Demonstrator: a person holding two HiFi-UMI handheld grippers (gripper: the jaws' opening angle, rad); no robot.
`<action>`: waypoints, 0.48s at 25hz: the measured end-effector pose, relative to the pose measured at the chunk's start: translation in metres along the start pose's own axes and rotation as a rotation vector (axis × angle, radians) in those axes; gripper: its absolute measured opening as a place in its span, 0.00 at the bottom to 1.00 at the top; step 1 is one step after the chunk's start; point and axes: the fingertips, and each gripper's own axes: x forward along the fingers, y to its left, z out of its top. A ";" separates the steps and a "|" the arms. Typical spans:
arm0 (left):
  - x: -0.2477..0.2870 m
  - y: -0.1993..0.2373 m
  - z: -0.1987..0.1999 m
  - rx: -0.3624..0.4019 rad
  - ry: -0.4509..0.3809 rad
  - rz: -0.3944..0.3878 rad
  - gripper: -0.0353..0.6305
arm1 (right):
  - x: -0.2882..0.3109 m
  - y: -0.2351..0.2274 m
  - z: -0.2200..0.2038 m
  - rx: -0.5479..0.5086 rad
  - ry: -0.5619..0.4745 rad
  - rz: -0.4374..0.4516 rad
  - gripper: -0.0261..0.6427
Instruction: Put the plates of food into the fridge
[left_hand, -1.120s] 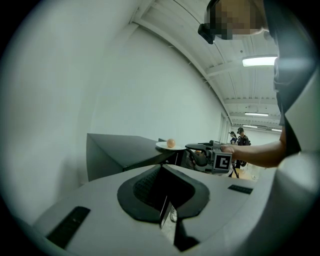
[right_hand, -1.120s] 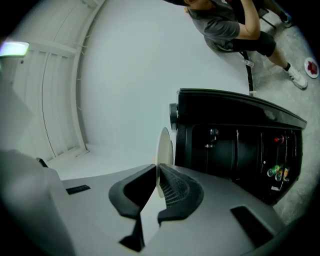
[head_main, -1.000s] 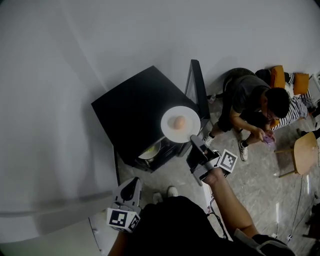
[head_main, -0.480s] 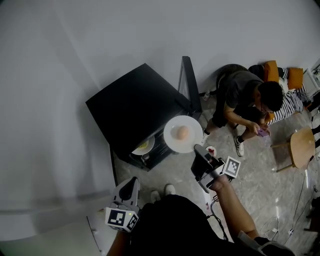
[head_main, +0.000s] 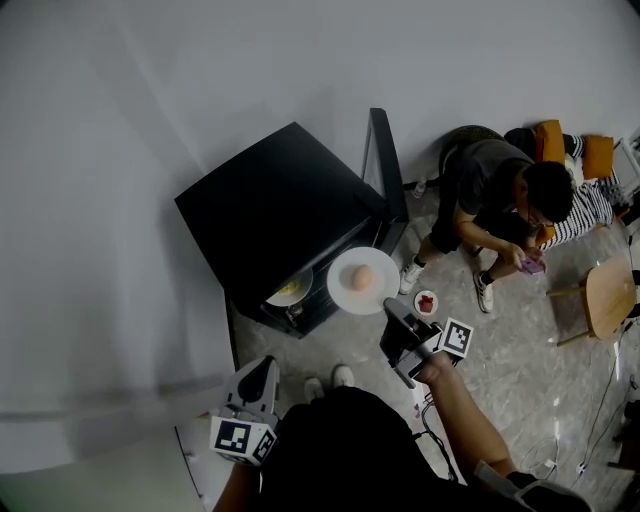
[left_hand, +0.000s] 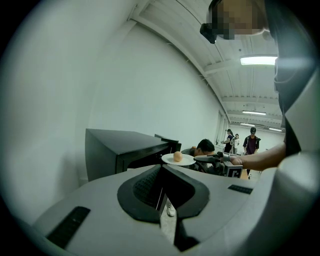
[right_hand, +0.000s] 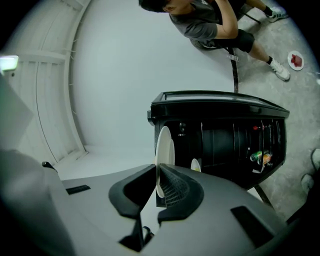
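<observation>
A white plate (head_main: 362, 280) with a round peach-coloured food item hangs in front of the open black fridge (head_main: 270, 215). My right gripper (head_main: 388, 306) is shut on its near rim. In the right gripper view the plate (right_hand: 162, 147) shows edge-on between the jaws, facing the fridge's dark inside (right_hand: 235, 142). A second plate (head_main: 290, 290) with yellowish food lies on a shelf inside. My left gripper (head_main: 262, 368) hangs low at the left, shut and holding nothing; in its own view (left_hand: 162, 200) the held plate (left_hand: 178, 159) is far ahead.
The fridge door (head_main: 385, 160) stands open to the right, with cans (right_hand: 260, 157) in its rack. A small plate of red food (head_main: 426, 301) lies on the floor. A person (head_main: 490, 200) sits crouched nearby, beside a wooden chair (head_main: 610, 300). White wall runs behind the fridge.
My right gripper has brought the plate down from beside the fridge's top to the front of its open compartment. The left gripper has stayed where it was.
</observation>
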 end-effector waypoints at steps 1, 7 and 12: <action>-0.001 -0.002 0.002 0.005 0.000 0.004 0.09 | 0.001 -0.003 0.001 -0.009 0.010 -0.003 0.10; -0.007 -0.001 0.003 0.009 0.010 0.036 0.09 | 0.013 -0.043 0.010 -0.007 0.007 -0.057 0.10; -0.009 -0.004 -0.001 0.030 0.037 0.058 0.09 | 0.026 -0.067 0.016 0.004 0.010 -0.085 0.10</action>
